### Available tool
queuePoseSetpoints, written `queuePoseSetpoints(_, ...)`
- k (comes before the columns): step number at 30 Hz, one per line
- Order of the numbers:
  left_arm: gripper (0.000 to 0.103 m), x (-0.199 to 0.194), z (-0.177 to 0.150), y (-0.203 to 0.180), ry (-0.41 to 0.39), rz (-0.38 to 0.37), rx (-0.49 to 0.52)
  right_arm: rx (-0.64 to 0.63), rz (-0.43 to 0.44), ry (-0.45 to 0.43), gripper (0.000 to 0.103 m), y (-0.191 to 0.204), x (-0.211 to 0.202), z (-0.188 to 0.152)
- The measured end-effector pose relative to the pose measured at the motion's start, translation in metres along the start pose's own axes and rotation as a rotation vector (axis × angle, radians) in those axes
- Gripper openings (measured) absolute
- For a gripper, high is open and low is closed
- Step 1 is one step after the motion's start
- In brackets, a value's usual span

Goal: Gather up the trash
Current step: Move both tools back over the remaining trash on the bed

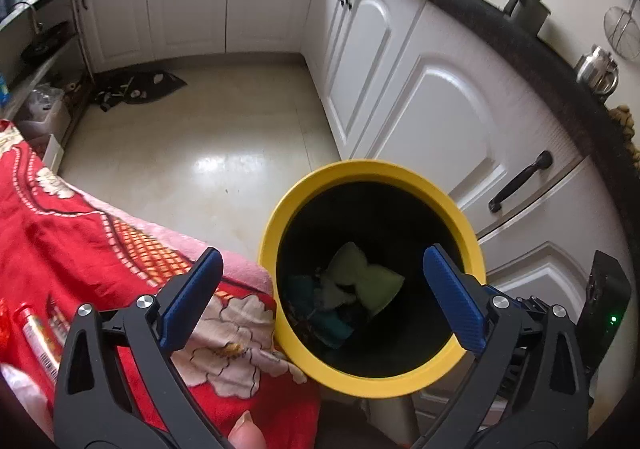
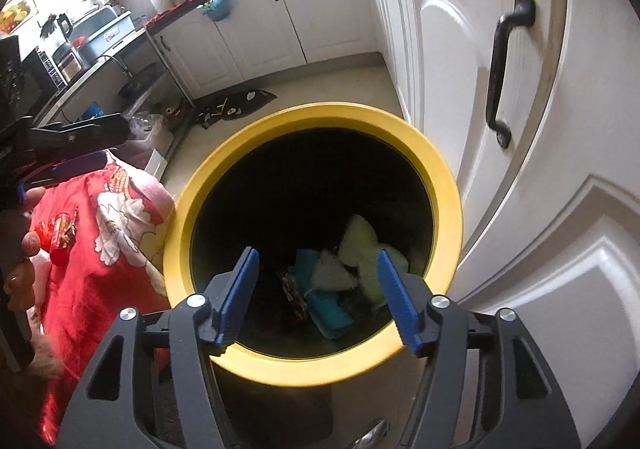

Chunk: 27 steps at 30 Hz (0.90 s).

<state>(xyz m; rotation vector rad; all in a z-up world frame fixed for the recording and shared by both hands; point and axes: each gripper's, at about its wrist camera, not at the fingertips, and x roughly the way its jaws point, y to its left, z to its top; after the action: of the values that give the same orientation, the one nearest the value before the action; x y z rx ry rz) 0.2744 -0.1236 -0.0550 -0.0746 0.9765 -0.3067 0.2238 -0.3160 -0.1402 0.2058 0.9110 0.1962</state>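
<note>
Two grippers are held over a yellow-rimmed bin, each seen through its own camera.

In the left wrist view, the left gripper (image 1: 322,281) is spread wide, with nothing between its blue pads (image 1: 192,289). Its left finger is seen over a red flowered cloth (image 1: 72,241); its right finger is seen over the bin's dark inside. The bin (image 1: 280,217) stands on a pale floor (image 1: 208,137), touching the edge of the cloth and just beside white cabinet doors (image 1: 440,109). At the bottom of the bin lie a crumpled pale green piece of trash (image 1: 360,277) and teal scraps (image 1: 332,325). A red wrapper (image 1: 38,341) lies on the cloth at the far left. A fingertip (image 1: 246,433) shows at the lower edge.

In the right wrist view, the right gripper (image 2: 316,289) is parted and empty above the bin's (image 2: 448,209) opening. The pale green trash (image 2: 360,241), a grey wad (image 2: 330,273) and a teal piece (image 2: 330,309) are seen below it inside the bin. The left gripper (image 2: 72,145) enters from the left edge above the cloth (image 2: 88,269), on which a red wrapper (image 2: 62,235) lies.
</note>
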Motion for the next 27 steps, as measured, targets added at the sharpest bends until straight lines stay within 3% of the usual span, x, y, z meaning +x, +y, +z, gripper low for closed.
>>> queuePoseSetpoints(8, 0.092, -0.037, -0.004, -0.001, -0.079, -0.004, -0.01, -0.025, -0.033, -0.08, 0.072, 0.008, -0.027, 0.005)
queuePoseSetpoints(16, 0.092, -0.082, -0.007, 0.004, -0.164, 0.005, -0.019, -0.011, -0.05, -0.15, 0.075, 0.009, -0.054, 0.013)
queuePoseSetpoints(27, 0.092, -0.127, -0.019, 0.027, -0.248, 0.038, -0.056, -0.06, -0.025, -0.22, 0.077, 0.039, -0.081, 0.021)
